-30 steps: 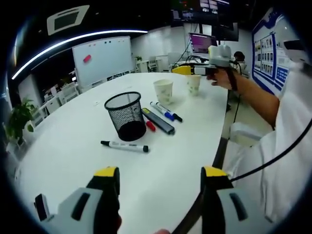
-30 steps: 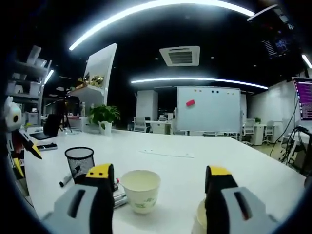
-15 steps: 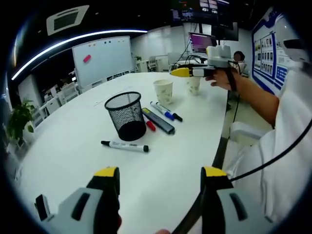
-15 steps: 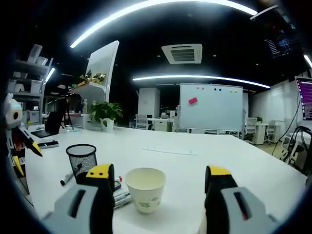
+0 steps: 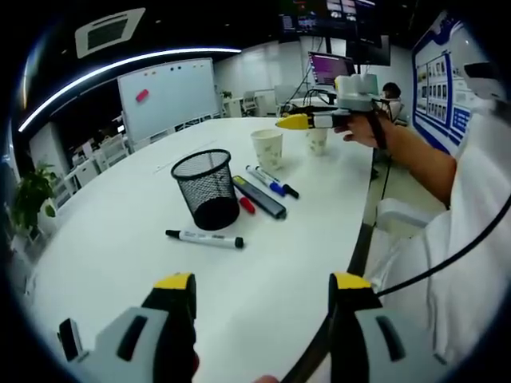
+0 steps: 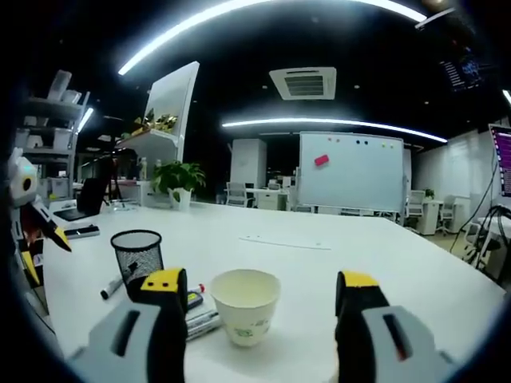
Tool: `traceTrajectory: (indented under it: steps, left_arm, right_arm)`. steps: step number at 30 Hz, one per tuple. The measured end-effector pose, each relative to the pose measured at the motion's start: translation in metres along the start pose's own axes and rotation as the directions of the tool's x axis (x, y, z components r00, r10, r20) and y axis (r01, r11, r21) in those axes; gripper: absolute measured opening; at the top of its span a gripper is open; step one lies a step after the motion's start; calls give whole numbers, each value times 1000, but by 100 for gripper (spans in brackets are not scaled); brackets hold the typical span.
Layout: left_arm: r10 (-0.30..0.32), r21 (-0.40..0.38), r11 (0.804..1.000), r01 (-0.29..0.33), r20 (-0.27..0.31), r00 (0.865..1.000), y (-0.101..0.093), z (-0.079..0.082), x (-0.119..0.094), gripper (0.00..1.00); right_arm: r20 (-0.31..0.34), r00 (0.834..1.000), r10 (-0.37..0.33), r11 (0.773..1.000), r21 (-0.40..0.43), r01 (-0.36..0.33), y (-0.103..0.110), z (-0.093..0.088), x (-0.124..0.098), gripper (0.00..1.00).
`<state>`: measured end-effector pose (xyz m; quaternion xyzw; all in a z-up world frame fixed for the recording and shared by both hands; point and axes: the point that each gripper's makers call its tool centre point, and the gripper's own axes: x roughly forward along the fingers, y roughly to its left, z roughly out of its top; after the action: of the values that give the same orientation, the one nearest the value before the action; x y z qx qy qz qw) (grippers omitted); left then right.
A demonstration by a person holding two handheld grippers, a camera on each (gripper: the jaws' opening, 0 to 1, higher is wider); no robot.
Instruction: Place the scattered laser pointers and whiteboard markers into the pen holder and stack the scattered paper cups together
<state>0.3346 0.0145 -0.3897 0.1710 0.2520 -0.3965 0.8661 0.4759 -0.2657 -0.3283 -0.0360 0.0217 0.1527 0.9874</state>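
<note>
White table (image 5: 112,239) takes most of the left gripper view, with everything on it grouped toward the far half. Black mesh pen holder (image 5: 206,190) stands upright near the middle, nothing visible sticking out of it. Just beside it on the near side lies a marker with black caps (image 5: 204,238), flat on the table and apart from the holder. On the holder's other side sits a cluster: a long dark grey stick, probably a laser pointer (image 5: 259,198), a red marker (image 5: 247,206) close to the holder's base, and two more markers (image 5: 271,182) beyond them, one with a blue cap, one black.

Further back, two paper cups stand upright and apart: first cup (image 5: 267,148) nearer the holder, second cup (image 5: 318,140) behind the right gripper's yellow tip.

Right gripper (image 5: 294,121), held by a hand (image 5: 363,128), hovers above the cups, not touching either. In the right gripper view its jaws are spread wide, nothing between them, and the first cup (image 6: 244,306) sits on the table between them. The pen holder (image 6: 136,254) is off to the left there.

Left gripper (image 5: 262,289) is low over the near table edge, jaws wide apart, holding nothing.
</note>
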Motion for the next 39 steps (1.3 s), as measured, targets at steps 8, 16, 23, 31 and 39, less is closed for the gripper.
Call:
traceTrajectory:
  steps: [8, 16, 23, 31, 39]
  left_arm:
    - [0, 1, 1000, 0, 2, 1000, 0, 0, 1, 68]
    - [-5, -2, 1000, 5, 1, 1000, -1, -1, 1, 68]
    - [-4, -5, 1000, 4, -3, 1000, 0, -2, 2, 68]
    - [-6, -8, 1000, 6, 0, 1000, -1, -2, 2, 68]
    - [-8, -6, 1000, 8, -1, 1000, -1, -3, 2, 68]
  right_arm:
    - [-18, 1000, 23, 1000, -9, -23, 8, -4, 1, 77]
    - [-33, 998, 44, 999, -17, -45, 14, -8, 4, 78]
    - [-35, 998, 56, 998, -11, -56, 18, -10, 4, 78]
    - [-46, 997, 60, 998, -15, -61, 23, -15, 6, 79]
    - [-53, 996, 74, 997, -7, -74, 28, -19, 8, 77]
